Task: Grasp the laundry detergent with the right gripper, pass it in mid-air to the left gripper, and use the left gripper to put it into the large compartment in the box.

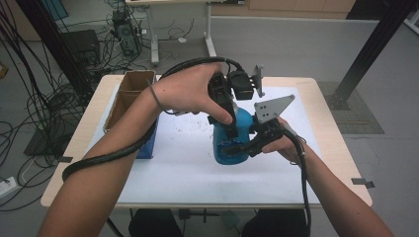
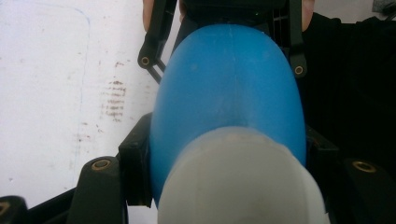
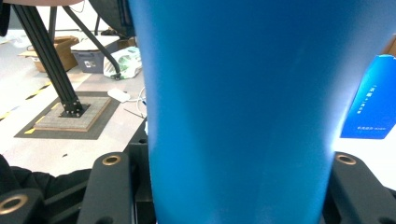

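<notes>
A blue bottle with a white cap stands upright on the white mat at the table's middle. My left gripper comes down from above and is shut on the bottle's top. In the left gripper view the cap and the blue shoulder sit between its two jaws. My right gripper reaches in level from the right and is shut on the bottle's lower body. In the right gripper view the blue wall is pressed between its jaws.
An open cardboard box stands at the table's left, with a blue carton leaning against its near end; the carton also appears beyond the bottle. Cables and black frame posts surround the table.
</notes>
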### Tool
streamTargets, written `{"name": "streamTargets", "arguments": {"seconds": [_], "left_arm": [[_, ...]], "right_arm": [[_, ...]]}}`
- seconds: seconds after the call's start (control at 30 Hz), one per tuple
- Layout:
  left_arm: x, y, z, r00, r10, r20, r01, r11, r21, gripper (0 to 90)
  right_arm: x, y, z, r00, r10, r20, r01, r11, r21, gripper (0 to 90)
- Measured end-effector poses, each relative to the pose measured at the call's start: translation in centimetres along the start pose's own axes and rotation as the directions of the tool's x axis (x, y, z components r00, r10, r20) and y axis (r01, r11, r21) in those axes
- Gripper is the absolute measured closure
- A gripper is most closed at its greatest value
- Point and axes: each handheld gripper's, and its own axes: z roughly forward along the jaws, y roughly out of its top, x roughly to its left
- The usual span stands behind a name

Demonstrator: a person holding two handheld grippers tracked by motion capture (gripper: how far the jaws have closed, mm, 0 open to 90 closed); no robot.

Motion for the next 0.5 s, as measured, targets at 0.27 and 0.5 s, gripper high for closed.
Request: {"name": "streamTargets", "arguments": {"seconds": [0.27,0.5], "left_arm": [[-0.12,0.04,0.07,1.0,0.0,-0.002,0.0,1.0,0.007,37.5],[-0.23,0.14,0.03,1.0,0.0,-0.005,0.0,1.0,0.008,37.5]], "right_arm": [[0.08,-0.05,0.01,1.0,0.0,-0.001,0.0,1.0,0.002,43.5],[0.14,-0.06,0.01,1.0,0.0,-0.002,0.0,1.0,-0.001,43.5]]}}
